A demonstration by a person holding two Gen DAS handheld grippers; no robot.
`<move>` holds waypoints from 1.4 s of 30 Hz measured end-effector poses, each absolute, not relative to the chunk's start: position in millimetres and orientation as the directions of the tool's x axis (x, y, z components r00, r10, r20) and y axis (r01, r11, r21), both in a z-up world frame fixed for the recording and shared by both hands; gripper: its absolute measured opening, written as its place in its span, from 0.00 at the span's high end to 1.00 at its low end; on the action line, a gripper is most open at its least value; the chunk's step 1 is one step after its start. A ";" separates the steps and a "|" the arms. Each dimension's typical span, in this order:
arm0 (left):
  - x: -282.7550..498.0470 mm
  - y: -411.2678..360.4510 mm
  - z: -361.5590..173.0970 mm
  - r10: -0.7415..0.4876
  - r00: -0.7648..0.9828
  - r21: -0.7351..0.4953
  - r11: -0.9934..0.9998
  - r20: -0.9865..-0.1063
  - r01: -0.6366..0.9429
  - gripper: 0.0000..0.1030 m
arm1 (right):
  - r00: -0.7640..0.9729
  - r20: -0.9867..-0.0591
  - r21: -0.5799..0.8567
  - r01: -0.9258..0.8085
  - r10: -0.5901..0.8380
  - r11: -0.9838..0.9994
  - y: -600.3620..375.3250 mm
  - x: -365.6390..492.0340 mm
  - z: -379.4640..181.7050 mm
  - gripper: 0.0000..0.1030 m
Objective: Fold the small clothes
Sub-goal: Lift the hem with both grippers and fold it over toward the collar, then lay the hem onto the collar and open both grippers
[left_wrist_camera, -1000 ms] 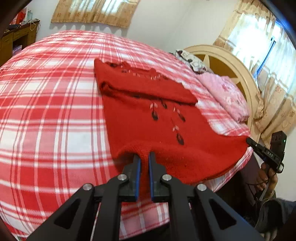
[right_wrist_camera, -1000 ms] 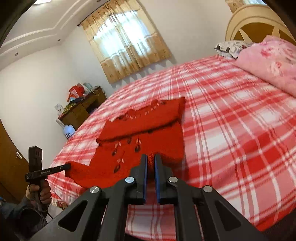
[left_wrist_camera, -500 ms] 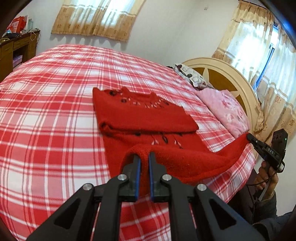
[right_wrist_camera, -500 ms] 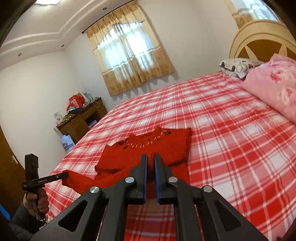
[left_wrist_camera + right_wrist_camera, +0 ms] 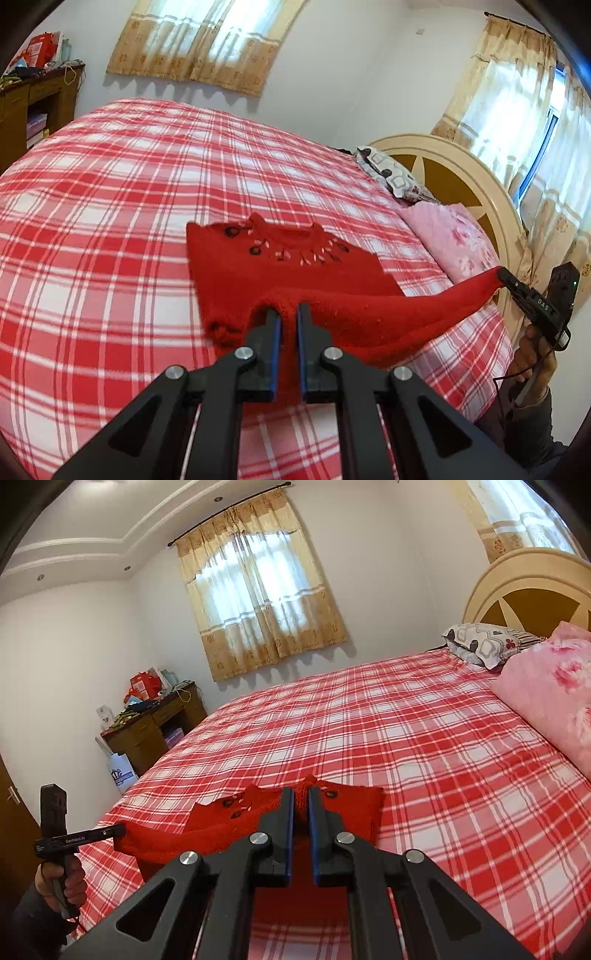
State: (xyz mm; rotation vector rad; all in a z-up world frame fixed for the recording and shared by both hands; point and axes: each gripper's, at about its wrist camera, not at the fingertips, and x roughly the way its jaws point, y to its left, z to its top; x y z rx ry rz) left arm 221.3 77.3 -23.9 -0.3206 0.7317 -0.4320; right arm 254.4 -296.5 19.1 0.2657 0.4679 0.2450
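A small red knitted sweater [image 5: 295, 273] with dark and pale neckline decoration lies on the red-and-white checked bed [image 5: 110, 206]. Its bottom hem is lifted and stretched between both grippers, held above the rest of the sweater. My left gripper [image 5: 288, 314] is shut on one hem corner. My right gripper [image 5: 301, 797] is shut on the other hem corner; it also shows in the left wrist view [image 5: 509, 284]. The left gripper also shows in the right wrist view [image 5: 110, 830]. The sweater [image 5: 347, 812] shows partly behind the right fingers.
A pink floral pillow [image 5: 454, 236] and a grey patterned pillow [image 5: 391, 177] lie by the cream headboard [image 5: 461, 177]. A wooden cabinet [image 5: 155, 731] with clutter stands beside the bed. Curtained windows [image 5: 262, 602] are behind.
Both grippers have lifted the hem and carried it forward over the sweater toward the neckline. The lower body of the sweater is now covered by the raised hem.
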 end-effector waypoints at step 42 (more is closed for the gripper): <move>309.2 39.7 -103.1 -0.148 0.643 -0.015 0.978 -0.751 0.207 0.16 | 0.535 -0.831 0.056 -0.189 0.150 0.980 -203.0 446.5 -132.9 0.60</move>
